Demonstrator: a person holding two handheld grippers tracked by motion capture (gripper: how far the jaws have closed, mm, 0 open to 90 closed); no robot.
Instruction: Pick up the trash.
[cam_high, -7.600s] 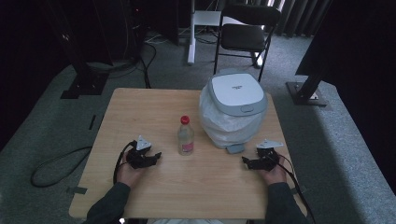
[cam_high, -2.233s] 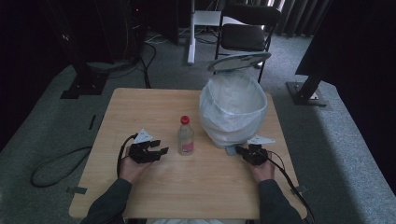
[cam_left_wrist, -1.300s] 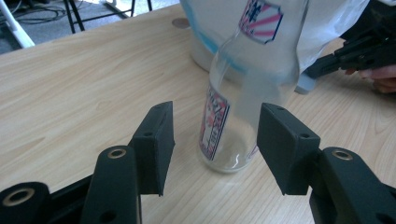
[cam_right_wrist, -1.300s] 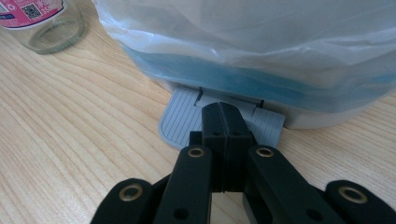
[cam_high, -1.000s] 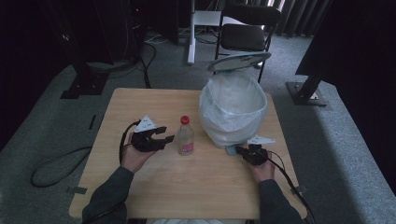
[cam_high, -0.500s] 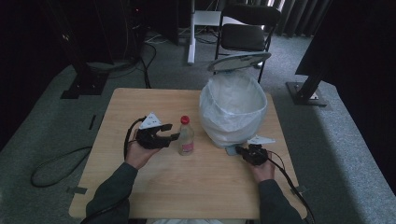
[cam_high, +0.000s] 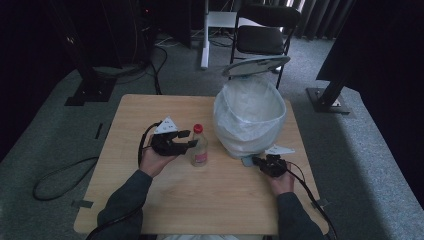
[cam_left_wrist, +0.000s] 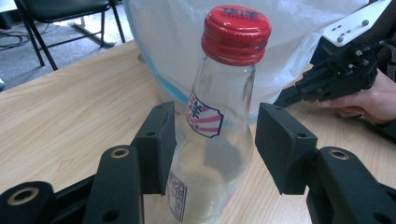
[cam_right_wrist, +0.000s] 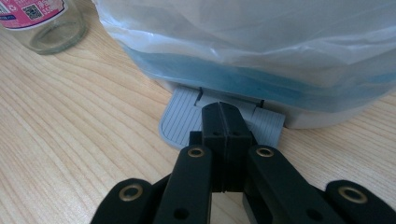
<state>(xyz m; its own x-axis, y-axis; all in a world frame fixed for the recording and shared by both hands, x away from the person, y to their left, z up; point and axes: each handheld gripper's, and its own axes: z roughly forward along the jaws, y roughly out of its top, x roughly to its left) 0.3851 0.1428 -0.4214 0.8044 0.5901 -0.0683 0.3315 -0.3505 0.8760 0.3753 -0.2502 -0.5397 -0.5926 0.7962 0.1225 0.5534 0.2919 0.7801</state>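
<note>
Lined pedal bin (cam_high: 250, 117) lid-up beside glass bottle (cam_high: 199, 147), left gripper (cam_high: 186, 139) wide around it; right gripper (cam_right_wrist: 223, 122) pinched empty on grey pedal (cam_right_wrist: 180, 117); wooden table (cam_high: 130, 115), black chair (cam_high: 265, 37) behind

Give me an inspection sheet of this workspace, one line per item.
Surface: wooden table, bare wood.
Job's things: glass bottle, red cap on, upright; pedal bin, lid up, clear bag liner; grey pedal.
Clutter: nothing seen.
Grippers: left tongs open, either side of the bottle; right tongs shut, over the pedal.
Cables: one trailing from each gripper; more on the floor.
Surroundings: black chair, carpet.
</note>
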